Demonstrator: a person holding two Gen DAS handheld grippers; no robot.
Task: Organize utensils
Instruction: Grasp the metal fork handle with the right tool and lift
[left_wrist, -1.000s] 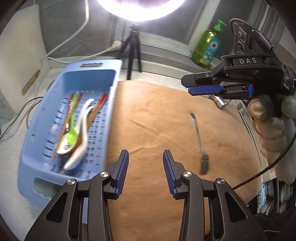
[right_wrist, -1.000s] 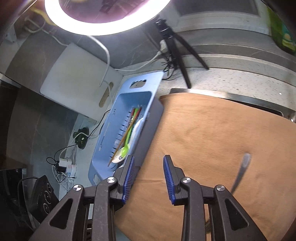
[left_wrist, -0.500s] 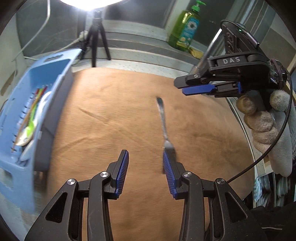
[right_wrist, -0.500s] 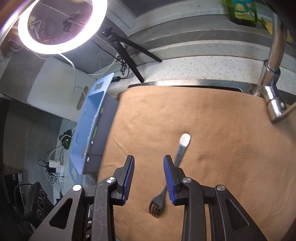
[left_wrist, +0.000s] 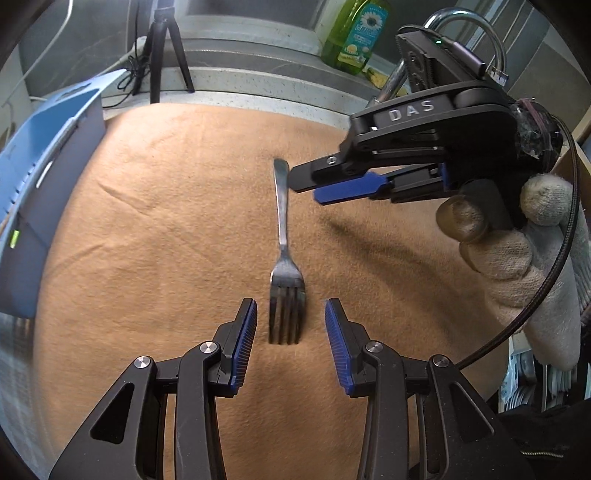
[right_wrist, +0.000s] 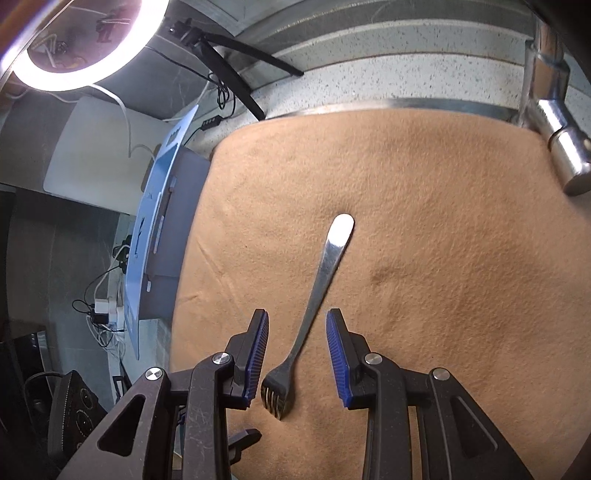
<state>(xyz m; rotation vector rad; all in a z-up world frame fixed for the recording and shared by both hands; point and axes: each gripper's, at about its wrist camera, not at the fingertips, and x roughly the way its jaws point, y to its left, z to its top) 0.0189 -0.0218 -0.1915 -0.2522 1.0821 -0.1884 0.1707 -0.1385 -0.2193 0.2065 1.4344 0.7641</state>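
A second ago my left claw (left_wrist: 290, 328) was beside the light blue plastic basket (left_wrist: 48, 147), and the silver metal fork (left_wrist: 284, 258) lay far on the right. Now I have swung both claws over to the fork, so the basket sits only at the left edge of my view. The fork lies flat on the brown felt cloth (left_wrist: 166, 221), tines toward me, handle pointing to the speckled stone counter (left_wrist: 258, 88). My left claw is released, its blue pads wide apart on both sides of the tines, not touching them. My right claw (right_wrist: 297, 354) is also released and it straddles the thin neck of the fork (right_wrist: 317, 291). In the left view this right claw hangs just above the handle end. I judge that the fork is the last loose utensil, so the next step is to clench on it and carry it to the basket.
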